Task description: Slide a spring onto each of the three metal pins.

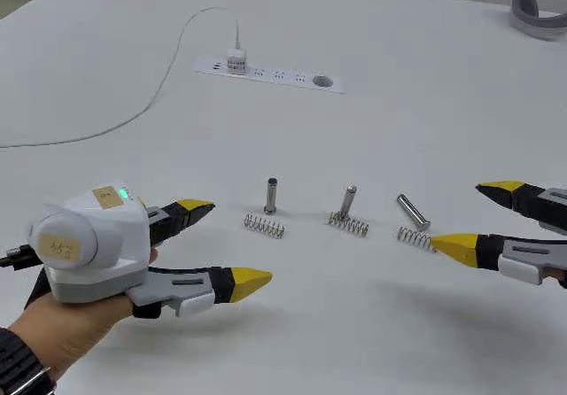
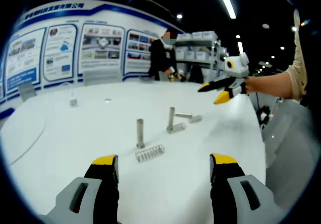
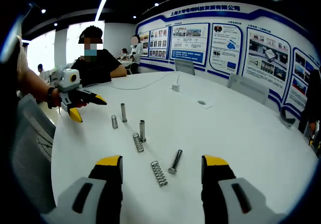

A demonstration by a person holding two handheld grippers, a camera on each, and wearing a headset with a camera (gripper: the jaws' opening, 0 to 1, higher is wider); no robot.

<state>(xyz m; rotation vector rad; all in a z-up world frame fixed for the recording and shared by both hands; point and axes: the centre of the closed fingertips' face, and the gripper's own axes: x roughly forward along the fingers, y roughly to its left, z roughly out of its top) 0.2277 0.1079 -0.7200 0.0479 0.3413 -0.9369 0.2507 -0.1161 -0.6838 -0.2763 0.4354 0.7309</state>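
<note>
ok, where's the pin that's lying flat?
In the head view the lying pin is the rightmost of three on the table, just behind a spring, close to the right gripper.

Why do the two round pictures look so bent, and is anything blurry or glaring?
Left gripper view: fisheye lens curves the table edge and wall posters; ceiling lights streak. Right gripper view: same bending. Head view: straight, evenly lit, pins and springs sharp, shadows faint.

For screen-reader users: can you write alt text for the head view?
Three short silver metal pins on a white table, two upright, one lying, a small coiled wire spring beside each. Open yellow-tipped left claw and right claw flank them.
</note>
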